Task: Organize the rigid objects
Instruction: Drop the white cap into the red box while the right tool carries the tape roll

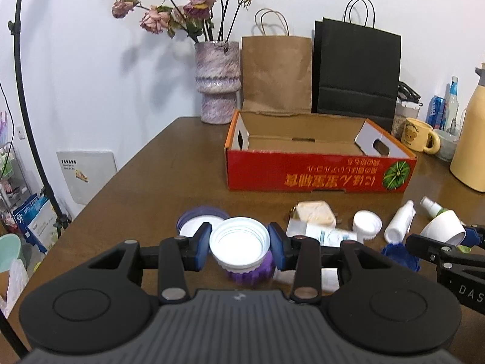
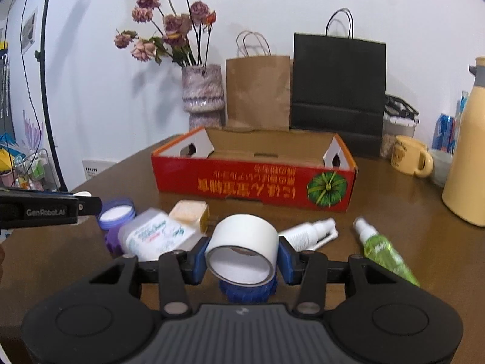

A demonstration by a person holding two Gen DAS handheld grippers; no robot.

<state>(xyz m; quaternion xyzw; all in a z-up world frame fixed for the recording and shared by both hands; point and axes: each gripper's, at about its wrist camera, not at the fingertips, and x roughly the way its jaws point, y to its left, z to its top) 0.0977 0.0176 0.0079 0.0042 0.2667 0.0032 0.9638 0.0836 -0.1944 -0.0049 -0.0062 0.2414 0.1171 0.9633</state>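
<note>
Left gripper (image 1: 239, 244) clamped on round white plastic screw lid (image 1: 239, 239) at lower centre, right gripper (image 2: 242, 257) gripping white tape roll (image 2: 244, 247) at lower centre, open red cardboard box (image 1: 318, 171) on brown wooden table (image 1: 169, 176) at centre right.

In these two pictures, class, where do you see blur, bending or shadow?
Left wrist view: the lamp pole bows from fisheye distortion; the dried roses cast soft wall shadows. Right wrist view: the white labelled bottle is motion-blurred, the tape roll sharper.
</note>
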